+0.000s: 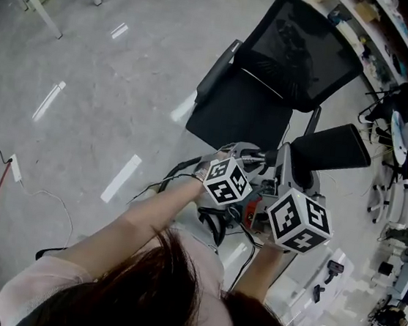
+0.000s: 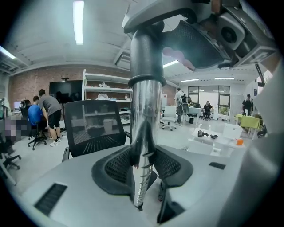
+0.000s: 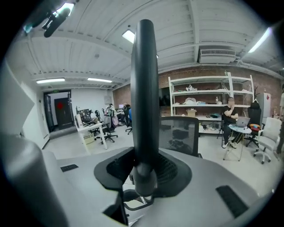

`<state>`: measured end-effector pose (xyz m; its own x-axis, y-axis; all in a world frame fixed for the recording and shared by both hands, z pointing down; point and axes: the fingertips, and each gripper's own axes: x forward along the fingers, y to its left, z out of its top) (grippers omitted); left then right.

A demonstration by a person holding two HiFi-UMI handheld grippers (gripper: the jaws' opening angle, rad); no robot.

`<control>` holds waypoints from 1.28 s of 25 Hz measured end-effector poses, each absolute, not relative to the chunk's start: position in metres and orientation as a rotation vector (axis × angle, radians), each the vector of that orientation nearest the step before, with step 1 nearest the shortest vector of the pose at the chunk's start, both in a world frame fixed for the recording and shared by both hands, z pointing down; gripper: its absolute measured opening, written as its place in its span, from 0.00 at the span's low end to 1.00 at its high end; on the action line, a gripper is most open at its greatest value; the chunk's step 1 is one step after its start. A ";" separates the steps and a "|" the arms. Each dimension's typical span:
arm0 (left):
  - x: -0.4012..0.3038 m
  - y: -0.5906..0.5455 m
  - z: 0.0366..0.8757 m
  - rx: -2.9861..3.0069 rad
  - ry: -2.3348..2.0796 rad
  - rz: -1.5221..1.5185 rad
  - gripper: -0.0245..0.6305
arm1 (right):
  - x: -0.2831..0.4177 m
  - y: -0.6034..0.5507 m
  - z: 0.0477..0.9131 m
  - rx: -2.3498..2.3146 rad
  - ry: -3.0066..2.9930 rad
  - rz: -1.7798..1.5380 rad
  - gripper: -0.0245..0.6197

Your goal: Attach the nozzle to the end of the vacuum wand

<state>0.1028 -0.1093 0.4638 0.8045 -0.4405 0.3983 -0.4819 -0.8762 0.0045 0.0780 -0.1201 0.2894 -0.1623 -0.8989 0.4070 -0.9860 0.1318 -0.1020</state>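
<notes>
Chrome wand point(image 2: 144, 111) clamped in fingers of left gripper point(image 2: 143, 166) — black nozzle point(image 3: 144, 88) clamped in right gripper point(image 3: 144, 170).

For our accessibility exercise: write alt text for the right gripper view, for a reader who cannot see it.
The right gripper clamps a black nozzle standing upright through the picture's middle. Behind it: a black mesh chair, white shelves against a brick wall, a seated person.

The left arm point(image 1: 142, 217) and right arm point(image 1: 253, 269) reached away from the body, their grippers side by side. The left gripper point(image 2: 143, 165) was clamped on the silver wand point(image 2: 145, 102). The right gripper point(image 3: 144, 170) squeezed the black nozzle point(image 3: 144, 88).
</notes>
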 end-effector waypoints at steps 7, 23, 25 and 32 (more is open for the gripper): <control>0.101 -0.104 0.463 2.896 -0.711 0.578 0.27 | 0.082 -0.114 0.291 1.760 -2.267 0.657 0.25; 0.104 -0.094 0.466 2.880 -0.705 0.589 0.27 | 0.089 -0.097 0.290 1.979 -2.330 0.433 0.25; 0.104 -0.090 0.467 2.870 -0.688 0.578 0.27 | 0.087 -0.091 0.290 1.982 -2.329 0.359 0.25; 0.103 -0.082 0.466 2.881 -0.685 0.581 0.28 | 0.086 -0.083 0.291 1.912 -2.397 0.508 0.26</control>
